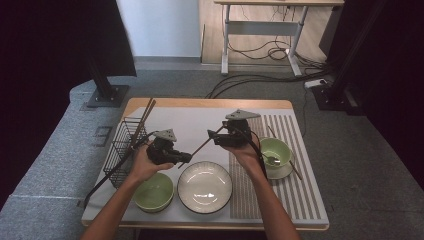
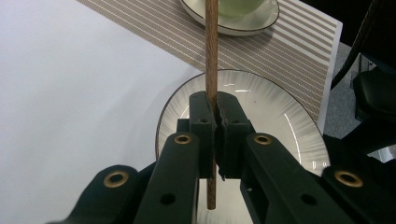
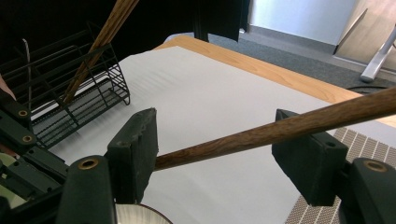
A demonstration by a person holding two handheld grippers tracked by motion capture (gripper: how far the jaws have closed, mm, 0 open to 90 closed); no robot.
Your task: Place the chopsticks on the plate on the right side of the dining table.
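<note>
A brown wooden chopstick [image 1: 202,146] slants over the white mat between my two grippers. My left gripper [image 1: 186,159] is shut on its lower end; in the left gripper view the jaws [image 2: 218,100] pinch the chopstick [image 2: 211,56], which runs straight away from them over the white plate [image 2: 285,126]. My right gripper [image 1: 214,137] is at the stick's upper end. In the right gripper view its jaws [image 3: 219,126] stand wide apart. The chopstick [image 3: 261,135] crosses the gap between them, and neither pad presses on it.
A black wire rack [image 1: 122,145] with more chopsticks [image 1: 145,117] stands at the table's left. A green bowl [image 1: 154,192] and the white plate [image 1: 205,186] sit near the front edge. A green bowl on a saucer [image 1: 276,150], with a spoon, rests on the striped mat [image 1: 295,195].
</note>
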